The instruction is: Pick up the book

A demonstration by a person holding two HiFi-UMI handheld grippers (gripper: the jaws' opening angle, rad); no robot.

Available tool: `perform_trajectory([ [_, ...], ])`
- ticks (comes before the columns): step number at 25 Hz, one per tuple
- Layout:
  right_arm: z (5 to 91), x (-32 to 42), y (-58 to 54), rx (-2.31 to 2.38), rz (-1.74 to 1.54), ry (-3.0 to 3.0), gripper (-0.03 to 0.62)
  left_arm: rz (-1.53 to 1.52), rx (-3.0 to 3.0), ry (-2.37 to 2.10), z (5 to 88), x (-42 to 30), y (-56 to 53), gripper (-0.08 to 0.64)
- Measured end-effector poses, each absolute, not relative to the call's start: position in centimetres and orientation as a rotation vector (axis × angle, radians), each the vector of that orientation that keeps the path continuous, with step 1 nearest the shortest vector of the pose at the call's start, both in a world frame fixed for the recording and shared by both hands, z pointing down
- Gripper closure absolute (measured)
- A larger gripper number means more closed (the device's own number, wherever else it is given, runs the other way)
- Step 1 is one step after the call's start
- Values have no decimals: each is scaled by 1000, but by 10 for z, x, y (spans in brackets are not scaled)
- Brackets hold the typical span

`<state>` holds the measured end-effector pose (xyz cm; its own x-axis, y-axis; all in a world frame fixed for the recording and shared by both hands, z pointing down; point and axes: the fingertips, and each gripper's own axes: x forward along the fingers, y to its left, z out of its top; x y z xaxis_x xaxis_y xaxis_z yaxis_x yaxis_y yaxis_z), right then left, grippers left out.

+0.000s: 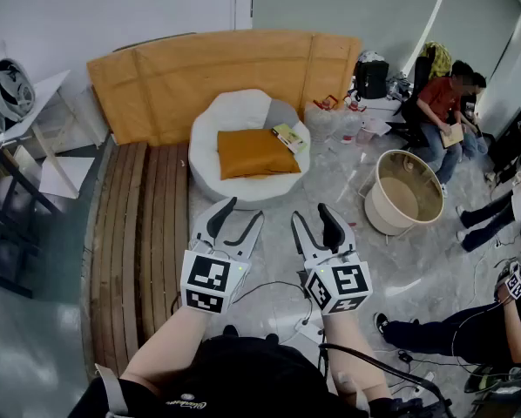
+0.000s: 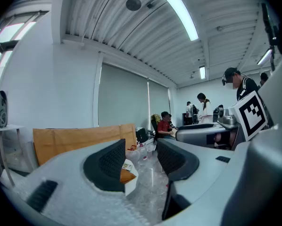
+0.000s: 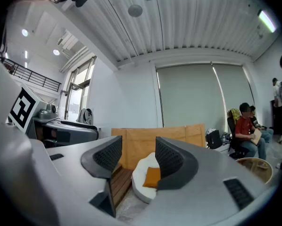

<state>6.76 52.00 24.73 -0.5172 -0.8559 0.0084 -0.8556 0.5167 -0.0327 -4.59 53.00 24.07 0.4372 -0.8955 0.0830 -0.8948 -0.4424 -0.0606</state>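
Note:
A small yellow-green book [image 1: 287, 137] lies on a white round seat [image 1: 243, 111], by the right edge of an orange cushion [image 1: 253, 152]. Both grippers hover level over the floor, well short of the seat. My left gripper [image 1: 243, 212] is open with nothing between its jaws. My right gripper [image 1: 314, 214] is open too and holds nothing. In the left gripper view the book [image 2: 127, 166] shows far off between the jaws of the left gripper [image 2: 141, 160]. The right gripper view frames the seat [image 3: 142, 173] and cushion [image 3: 153, 176] past the right gripper [image 3: 138, 157]; there the book is hidden.
A wooden slatted bench [image 1: 152, 225] runs along the left of the seat, and a tall orange board [image 1: 217, 72] leans behind it. A round tub [image 1: 407, 190] stands at the right. People sit at the right [image 1: 439, 103] and lower right [image 1: 470, 329]. Cables cross the floor.

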Motion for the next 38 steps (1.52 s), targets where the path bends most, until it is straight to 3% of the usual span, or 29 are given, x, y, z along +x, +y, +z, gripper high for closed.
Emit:
perform_trajectory([
  [20,268,133,518,-1422,-100,2746,371,-202,-2647,1723,266,20,529,345],
  [38,269,137,465,-1407,-26,2775,379,-127,-2634,1744,265,21,471,350],
])
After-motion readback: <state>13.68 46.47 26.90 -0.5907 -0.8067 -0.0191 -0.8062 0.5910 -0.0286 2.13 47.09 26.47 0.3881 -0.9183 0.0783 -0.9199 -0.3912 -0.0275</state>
